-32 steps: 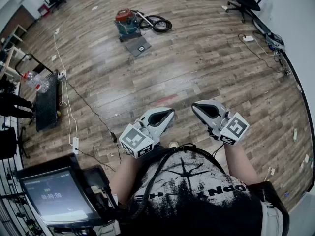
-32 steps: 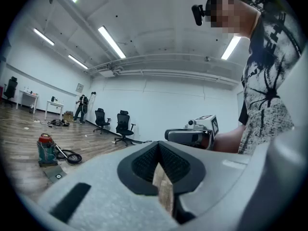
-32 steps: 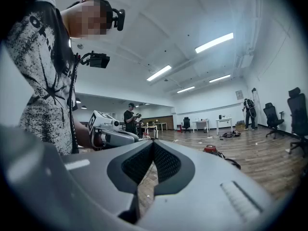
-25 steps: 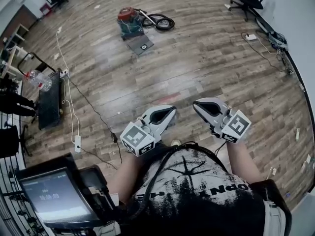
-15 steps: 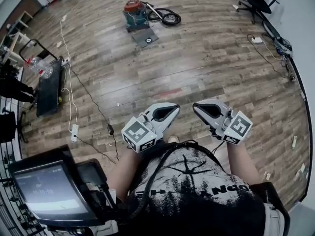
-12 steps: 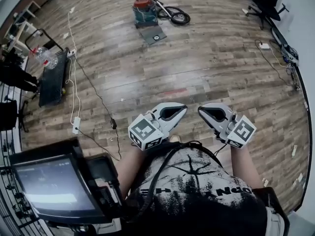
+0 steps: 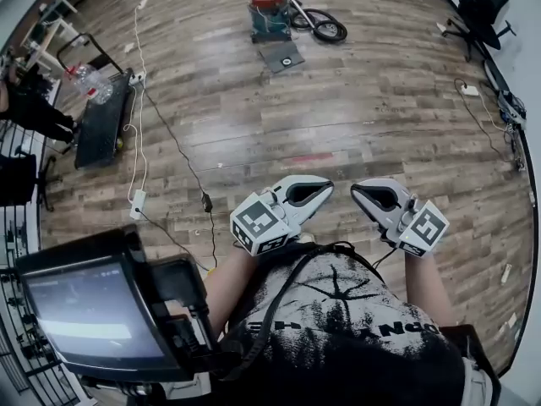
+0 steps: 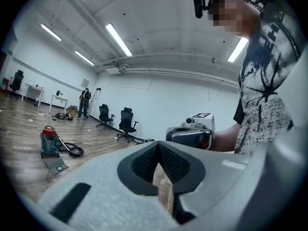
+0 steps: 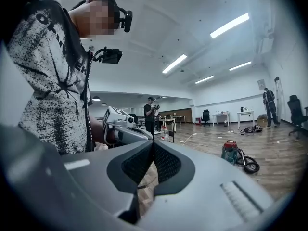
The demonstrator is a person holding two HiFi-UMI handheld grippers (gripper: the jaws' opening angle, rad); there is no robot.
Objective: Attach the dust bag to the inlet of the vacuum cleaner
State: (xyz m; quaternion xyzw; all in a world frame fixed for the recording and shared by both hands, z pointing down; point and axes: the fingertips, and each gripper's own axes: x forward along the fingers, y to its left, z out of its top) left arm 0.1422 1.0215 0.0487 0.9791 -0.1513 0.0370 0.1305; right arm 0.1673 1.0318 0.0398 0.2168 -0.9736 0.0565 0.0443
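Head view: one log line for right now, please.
left gripper: shut, empty | right gripper: shut, empty | vacuum cleaner: far across floor, untouched | dust bag: on floor beside it

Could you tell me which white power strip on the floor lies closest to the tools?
The power strip at the head view's left, just below the black cart; the second strip, by the right wall, lies farther off.

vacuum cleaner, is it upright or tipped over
Upright: the vacuum cleaner stands on its base on the floor, red top facing up, as both gripper views also show.
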